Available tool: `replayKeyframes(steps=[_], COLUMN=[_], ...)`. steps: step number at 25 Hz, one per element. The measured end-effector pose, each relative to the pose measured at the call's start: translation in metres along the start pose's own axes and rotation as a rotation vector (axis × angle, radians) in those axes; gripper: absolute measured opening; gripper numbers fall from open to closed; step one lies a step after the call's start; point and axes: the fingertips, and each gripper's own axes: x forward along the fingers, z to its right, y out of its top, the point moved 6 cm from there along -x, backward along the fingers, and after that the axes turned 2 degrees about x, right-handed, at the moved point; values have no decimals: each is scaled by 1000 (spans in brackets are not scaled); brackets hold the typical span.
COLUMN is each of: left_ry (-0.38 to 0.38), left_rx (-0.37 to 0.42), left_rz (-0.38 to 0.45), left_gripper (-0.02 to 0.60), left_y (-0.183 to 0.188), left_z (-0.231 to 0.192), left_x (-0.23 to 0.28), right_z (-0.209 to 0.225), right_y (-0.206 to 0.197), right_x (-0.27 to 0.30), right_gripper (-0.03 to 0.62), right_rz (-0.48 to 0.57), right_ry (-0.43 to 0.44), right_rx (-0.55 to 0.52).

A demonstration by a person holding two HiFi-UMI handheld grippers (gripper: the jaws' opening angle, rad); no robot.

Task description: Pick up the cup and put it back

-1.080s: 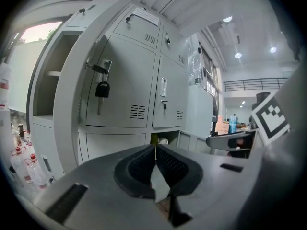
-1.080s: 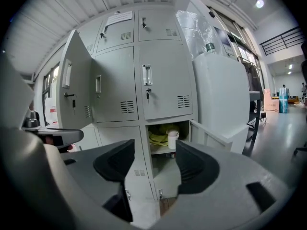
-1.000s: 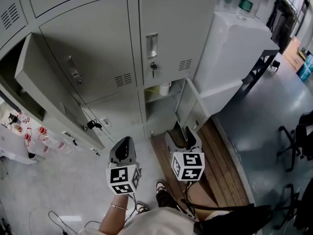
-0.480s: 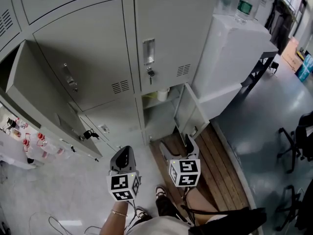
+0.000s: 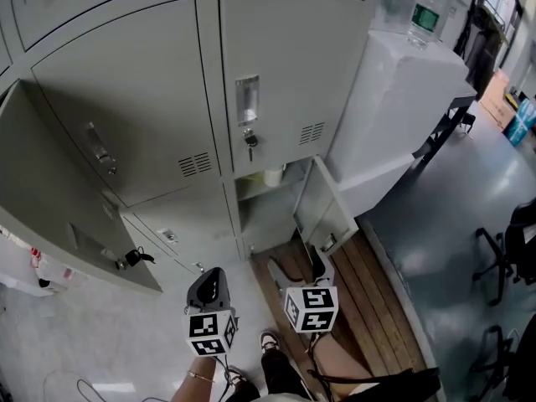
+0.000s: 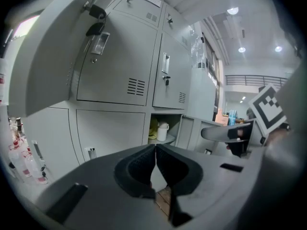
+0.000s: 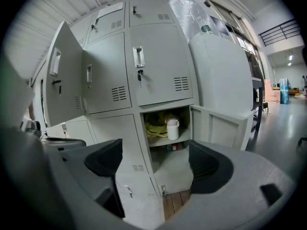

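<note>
Cup (image 5: 273, 176) on its locker shelf, both tools held clear of it

At your far left a big grey locker door (image 5: 50, 195) hangs open, and dark keys (image 5: 134, 256) hang from a lock near its lower edge. Next comes your left tool (image 5: 213, 275), held above the pale floor (image 5: 126, 342) in front of the closed lockers. Its own view shows the two dark pads pressed together with nothing between them.

Further right, the low compartment stands open, its small door (image 5: 322, 208) swung out to the right. The white cup stands upright on that compartment's shelf (image 7: 165, 140), near the front edge. Something yellow (image 7: 154, 123) is bunched behind it, and a small red item (image 7: 173, 147) lies on the level below. Neither tool touches the cup; both are well apart from it.

Your right tool (image 5: 300, 265) is held over the wooden planks (image 5: 368, 283) at the foot of that compartment and points toward it. Its jaws have just been opening and stand wide apart and empty; the cup shows far off through the gap between them.

Right of the lockers stands a white cabinet (image 5: 402, 82) with a clear bottle (image 5: 423, 11) on top.
</note>
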Motion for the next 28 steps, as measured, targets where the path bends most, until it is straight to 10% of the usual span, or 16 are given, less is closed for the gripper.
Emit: replayKeyframes(steps=[28], left_ry=[58], left_rx=[29], left_rz=[6], left_gripper=[11], left_y=[-49], left_z=[-16], left_x=[129], right_z=[55], right_y=[-36], right_x=[127], right_gripper=[402], right_rz=[7], right_ry=[45], right_rx=[-24])
